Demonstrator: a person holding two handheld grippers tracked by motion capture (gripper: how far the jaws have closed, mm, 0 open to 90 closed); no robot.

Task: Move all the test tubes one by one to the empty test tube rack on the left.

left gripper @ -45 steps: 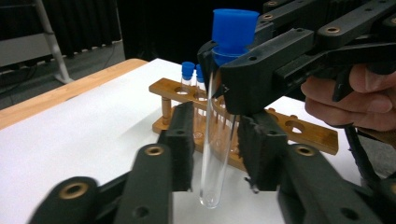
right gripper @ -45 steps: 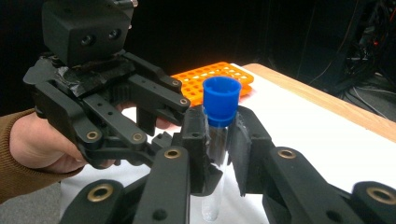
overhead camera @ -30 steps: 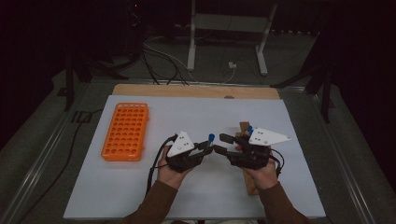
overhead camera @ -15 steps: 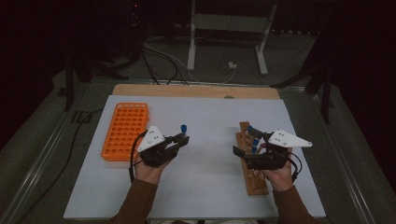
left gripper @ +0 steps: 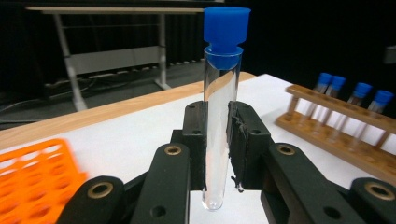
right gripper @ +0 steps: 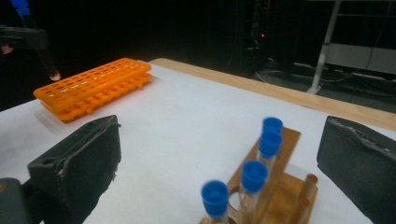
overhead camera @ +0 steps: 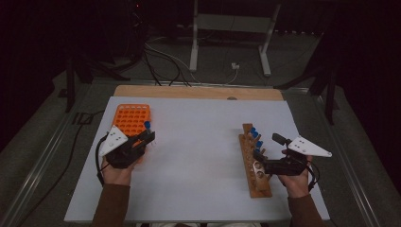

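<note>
We see the white table (overhead camera: pixel 198 156), then the orange rack (overhead camera: pixel 131 119) and the wooden rack (overhead camera: pixel 254 163). Our left gripper (left gripper: pixel 217 140) clamps the capped test tube (left gripper: pixel 220 126) upright, seemingly over the orange rack's near edge. Our right gripper (overhead camera: pixel 260 158) has just been opening, jaws wide around the wooden rack's tubes (right gripper: pixel 254 175), pressing none.

A dim room with one lit white table

The table (overhead camera: pixel 198 142) has a white top with a bare wooden strip (overhead camera: pixel 198 92) along its far edge, at twelve o'clock. Beyond it, the grey floor (overhead camera: pixel 293 66) runs into darkness, and the walls are too dark to make out. At twelve o'clock stands a pale metal frame (overhead camera: pixel 227 33) on two legs with long feet. Black and white cables (overhead camera: pixel 161 56) snake over the floor at eleven o'clock, ending near a small white plug (overhead camera: pixel 235 66). Dark stand legs (overhead camera: pixel 75 71) rise at ten o'clock and two o'clock. Metal rails (overhead camera: pixel 42 165) line the floor on both sides of the table.
</note>
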